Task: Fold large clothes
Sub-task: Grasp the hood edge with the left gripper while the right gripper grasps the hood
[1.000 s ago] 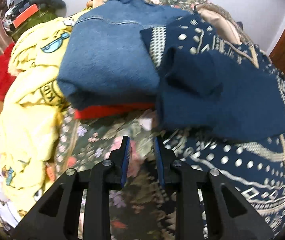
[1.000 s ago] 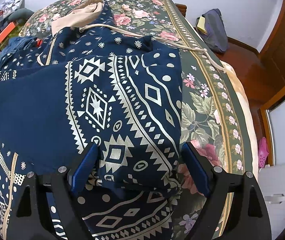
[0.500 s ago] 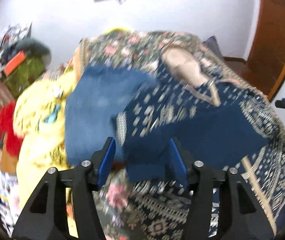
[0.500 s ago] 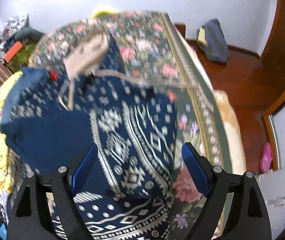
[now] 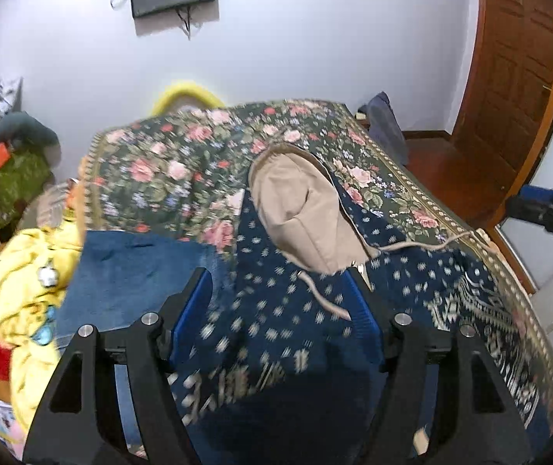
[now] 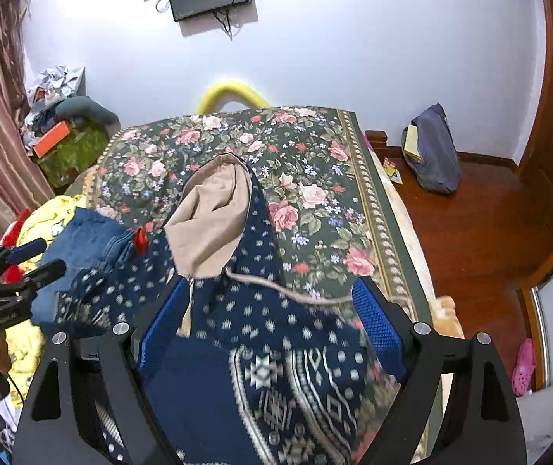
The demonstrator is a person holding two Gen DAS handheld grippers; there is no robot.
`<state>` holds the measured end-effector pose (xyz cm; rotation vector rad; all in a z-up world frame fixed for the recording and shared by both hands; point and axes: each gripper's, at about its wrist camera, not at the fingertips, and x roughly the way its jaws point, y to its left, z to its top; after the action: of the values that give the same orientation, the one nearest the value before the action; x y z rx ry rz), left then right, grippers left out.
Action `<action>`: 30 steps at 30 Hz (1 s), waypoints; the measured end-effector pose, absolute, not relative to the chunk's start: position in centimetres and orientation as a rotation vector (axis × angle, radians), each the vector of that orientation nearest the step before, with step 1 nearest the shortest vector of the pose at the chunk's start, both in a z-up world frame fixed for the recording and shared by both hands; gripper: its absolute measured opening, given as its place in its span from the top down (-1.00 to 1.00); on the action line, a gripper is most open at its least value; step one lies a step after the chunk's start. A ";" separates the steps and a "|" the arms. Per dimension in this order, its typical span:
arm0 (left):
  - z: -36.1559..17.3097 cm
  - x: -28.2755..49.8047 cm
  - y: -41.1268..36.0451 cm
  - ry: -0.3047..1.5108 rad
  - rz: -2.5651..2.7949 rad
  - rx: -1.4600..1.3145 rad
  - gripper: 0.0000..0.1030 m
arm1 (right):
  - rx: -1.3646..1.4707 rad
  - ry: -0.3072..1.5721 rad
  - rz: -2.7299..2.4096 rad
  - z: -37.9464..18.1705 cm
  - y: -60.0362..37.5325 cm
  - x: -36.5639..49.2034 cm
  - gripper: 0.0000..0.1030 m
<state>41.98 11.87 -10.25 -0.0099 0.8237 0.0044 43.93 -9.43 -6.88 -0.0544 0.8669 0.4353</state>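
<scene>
Both my left claw (image 5: 280,302) and right claw (image 6: 272,321) have lifted, jaws spread empty over the soft, limp hoodie (image 6: 276,348); best gripped at hem corners.

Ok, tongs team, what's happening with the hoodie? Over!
Left tongs open, right tongs open, both empty. Navy patterned hoodie spread on bed, hood up top. Blue folded garment lies alongside.

Navy patterned hoodie (image 6: 276,333) between spread jaws
</scene>
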 end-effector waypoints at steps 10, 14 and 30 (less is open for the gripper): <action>-18.4 51.5 13.9 1.029 -0.002 -0.169 -0.32 | 0.066 1.126 0.457 -15.8 -6.2 52.1 -0.63; -21.5 53.8 14.7 1.091 -0.002 -0.270 -0.32 | 0.069 1.200 0.454 -18.6 -4.7 54.1 -0.63; -24.2 56.2 13.5 1.115 0.090 -0.233 0.74 | 0.023 1.188 0.528 -20.7 -1.1 54.5 0.58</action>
<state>56.24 13.54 -24.17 -0.2331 1.1148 0.0897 54.52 -1.10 -20.67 0.0229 1.1882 0.5283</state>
